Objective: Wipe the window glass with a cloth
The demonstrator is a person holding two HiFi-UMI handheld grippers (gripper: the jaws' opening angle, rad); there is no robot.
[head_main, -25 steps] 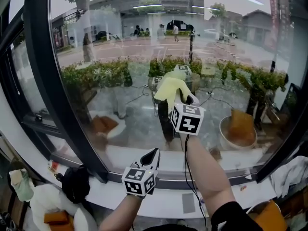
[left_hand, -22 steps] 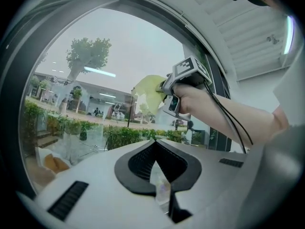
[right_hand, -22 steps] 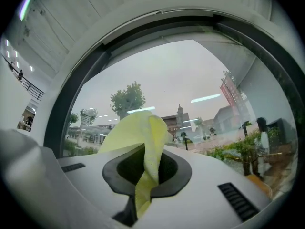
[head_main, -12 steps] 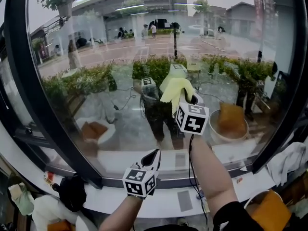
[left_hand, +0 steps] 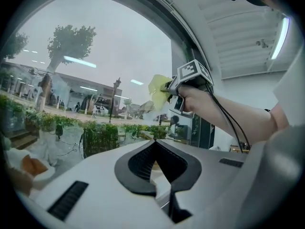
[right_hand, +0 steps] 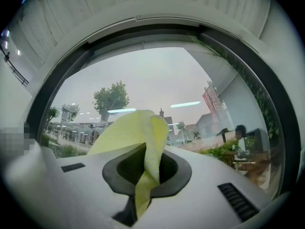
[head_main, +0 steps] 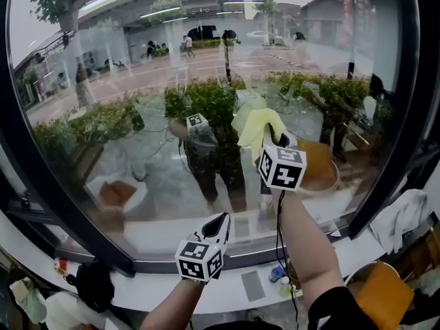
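The big window glass (head_main: 124,136) fills the head view inside a black frame. My right gripper (head_main: 274,141) is raised in front of it, shut on a yellow cloth (head_main: 255,123) that lies up against the pane. In the right gripper view the cloth (right_hand: 141,137) is pinched between the jaws and folds up over them. The left gripper (head_main: 217,221) hangs lower, near the sill, shut with nothing in it. The left gripper view shows its jaws meeting at the tips (left_hand: 154,141), with the right gripper (left_hand: 177,87) and the cloth (left_hand: 157,87) up ahead.
A white sill (head_main: 165,236) runs under the glass, with a black frame post (head_main: 41,177) at left and another (head_main: 404,108) at right. A white cloth (head_main: 404,215) lies at right, a dark bag (head_main: 93,285) at lower left, small bottles (head_main: 278,276) on the ledge.
The right gripper with the cloth has slid a little to the right along the glass, and my view has turned right with it. The left gripper has stayed low and shut.
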